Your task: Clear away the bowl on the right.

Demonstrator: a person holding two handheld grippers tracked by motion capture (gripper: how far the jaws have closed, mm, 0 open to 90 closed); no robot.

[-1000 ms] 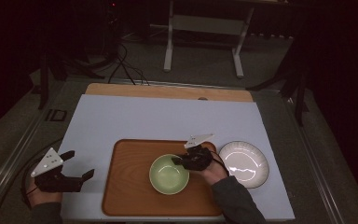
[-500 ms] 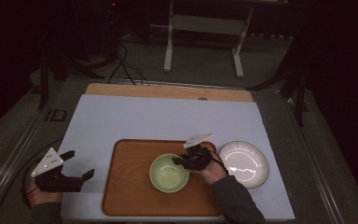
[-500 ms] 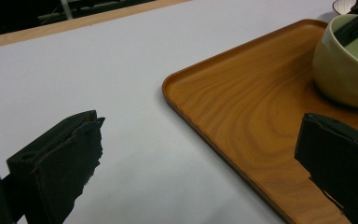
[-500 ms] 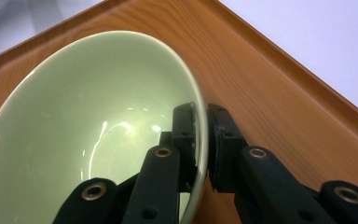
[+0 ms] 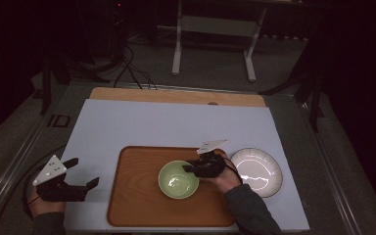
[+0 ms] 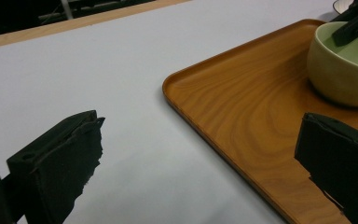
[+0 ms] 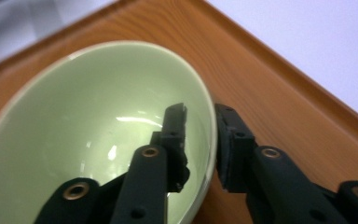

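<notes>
The right gripper [image 5: 192, 168], lower centre of the high view, straddles the rim of the green bowl [image 5: 177, 179] on the wooden tray [image 5: 137, 196]; the left gripper [image 5: 81, 172] rests wide apart at lower left. In the right gripper view its jaws have just been opening, a gap showing beside the rim, so the bowl looks released onto the tray.

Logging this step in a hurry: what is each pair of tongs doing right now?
Left tongs: open, holding nothing, over the table beside the tray.
Right tongs: straddling the green bowl's rim, jaws just opened, a gap shows, so released.
</notes>
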